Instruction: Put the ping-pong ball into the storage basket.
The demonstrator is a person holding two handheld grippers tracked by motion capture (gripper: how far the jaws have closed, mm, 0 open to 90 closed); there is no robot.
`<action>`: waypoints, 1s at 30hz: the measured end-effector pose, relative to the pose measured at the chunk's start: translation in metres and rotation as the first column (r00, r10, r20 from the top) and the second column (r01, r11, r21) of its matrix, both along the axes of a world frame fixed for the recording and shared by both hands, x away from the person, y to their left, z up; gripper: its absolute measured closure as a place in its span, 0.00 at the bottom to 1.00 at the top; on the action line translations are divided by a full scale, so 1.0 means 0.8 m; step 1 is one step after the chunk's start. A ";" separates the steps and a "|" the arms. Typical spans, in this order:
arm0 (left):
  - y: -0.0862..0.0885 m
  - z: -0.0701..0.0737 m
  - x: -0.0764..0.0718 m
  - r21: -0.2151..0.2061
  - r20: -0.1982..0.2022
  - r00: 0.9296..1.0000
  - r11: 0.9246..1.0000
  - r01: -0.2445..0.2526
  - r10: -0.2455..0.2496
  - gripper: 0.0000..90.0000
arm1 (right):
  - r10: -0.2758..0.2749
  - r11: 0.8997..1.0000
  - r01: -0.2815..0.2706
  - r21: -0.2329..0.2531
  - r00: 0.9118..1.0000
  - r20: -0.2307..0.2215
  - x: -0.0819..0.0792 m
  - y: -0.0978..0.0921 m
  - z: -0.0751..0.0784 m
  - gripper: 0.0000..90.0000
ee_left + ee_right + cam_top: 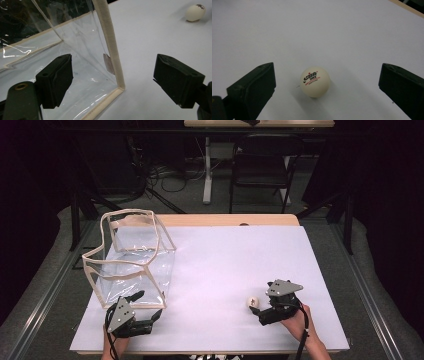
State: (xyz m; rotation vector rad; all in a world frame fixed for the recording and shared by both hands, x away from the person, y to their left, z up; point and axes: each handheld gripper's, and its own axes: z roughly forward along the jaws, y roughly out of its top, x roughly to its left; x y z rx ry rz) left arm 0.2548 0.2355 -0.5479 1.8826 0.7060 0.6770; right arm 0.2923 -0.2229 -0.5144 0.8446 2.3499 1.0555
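A clear plastic bag (131, 257) with cream trim stands open on the left of the white table cover (225, 255). My left gripper (149, 304) is open at the bag's near right corner. In the left gripper view the bag's trimmed corner edge (110, 45) rises between the wide-apart jaws of the left gripper (113, 67), untouched by either. A white ping-pong ball (253, 301) with red print lies at the front right. My right gripper (261, 298) is open around it. In the right gripper view the ball (315, 81) rests on the table between the spread jaws of the right gripper (327, 68), clear of both.
The ball (195, 12) also lies far off at the top right of the left gripper view. Beyond the table stand a black folding chair (261, 165) and a white table leg (207, 170), with cables on the floor. The table's front edge is close behind both hands.
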 end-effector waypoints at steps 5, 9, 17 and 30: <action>0.000 0.000 0.000 0.000 0.000 1.000 1.000 0.003 -0.003 0.18 | 0.007 1.000 -0.007 -0.007 1.000 -0.010 0.004 0.004 -0.001 0.01; 0.000 0.000 0.000 0.001 0.001 1.000 1.000 0.004 -0.004 0.18 | 0.013 1.000 -0.013 -0.017 1.000 -0.024 0.007 0.008 -0.002 0.01; -0.001 0.000 0.000 0.000 0.000 1.000 1.000 0.002 -0.002 0.18 | 0.014 0.999 -0.016 -0.037 0.999 -0.049 0.015 0.013 -0.008 0.01; -0.002 0.000 0.001 -0.001 -0.004 1.000 1.000 0.008 -0.008 0.18 | 0.011 1.000 -0.013 -0.020 0.996 -0.086 0.019 0.018 -0.021 0.00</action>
